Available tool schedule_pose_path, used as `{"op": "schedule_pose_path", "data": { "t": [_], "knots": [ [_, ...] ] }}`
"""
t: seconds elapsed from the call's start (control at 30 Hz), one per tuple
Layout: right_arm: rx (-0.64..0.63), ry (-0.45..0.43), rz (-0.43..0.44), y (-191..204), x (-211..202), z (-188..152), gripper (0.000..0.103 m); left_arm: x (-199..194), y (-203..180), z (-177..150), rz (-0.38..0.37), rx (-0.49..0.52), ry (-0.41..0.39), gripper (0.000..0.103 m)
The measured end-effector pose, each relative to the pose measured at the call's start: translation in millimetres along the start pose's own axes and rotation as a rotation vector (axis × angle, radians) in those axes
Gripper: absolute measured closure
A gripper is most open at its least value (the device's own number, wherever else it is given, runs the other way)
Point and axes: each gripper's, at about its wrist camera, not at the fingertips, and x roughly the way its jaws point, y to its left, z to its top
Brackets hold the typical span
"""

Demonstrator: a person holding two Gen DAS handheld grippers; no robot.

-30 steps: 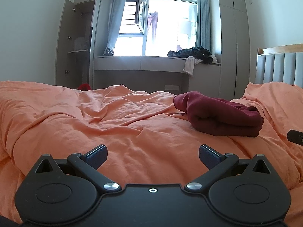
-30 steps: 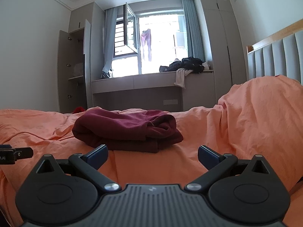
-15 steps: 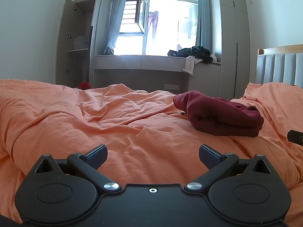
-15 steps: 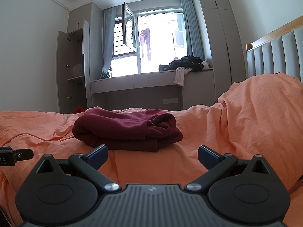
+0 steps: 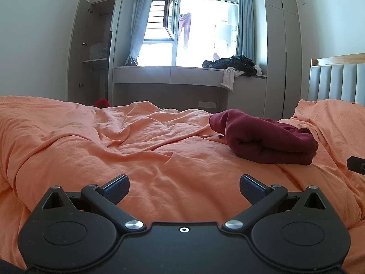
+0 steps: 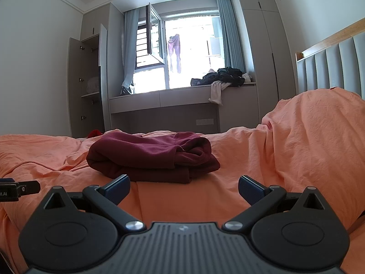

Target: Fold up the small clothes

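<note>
On the rumpled orange duvet (image 5: 141, 150) a maroon garment (image 6: 150, 155) lies already folded just ahead of the right gripper (image 6: 183, 188), which like the left gripper (image 5: 183, 188) gapes empty, so the fold looks done and another piece seems next.

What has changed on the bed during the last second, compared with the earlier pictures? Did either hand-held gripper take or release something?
Almost nothing changed. The right wrist view tipped slightly between the first two moments; nothing was taken or released. The left hand-held gripper and the right hand-held gripper stay open and empty above the orange duvet, and the folded dark red garment lies where it was.
</note>
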Motion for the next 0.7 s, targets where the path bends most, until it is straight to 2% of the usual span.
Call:
{"op": "schedule_pose_path", "data": {
  "t": [0.7],
  "knots": [
    [0.006, -0.002, -0.005, 0.4, -0.3, -0.5, 0.000, 1.5, 1.9, -0.2, 0.007, -0.002, 0.001, 0.000]
  ]
}}
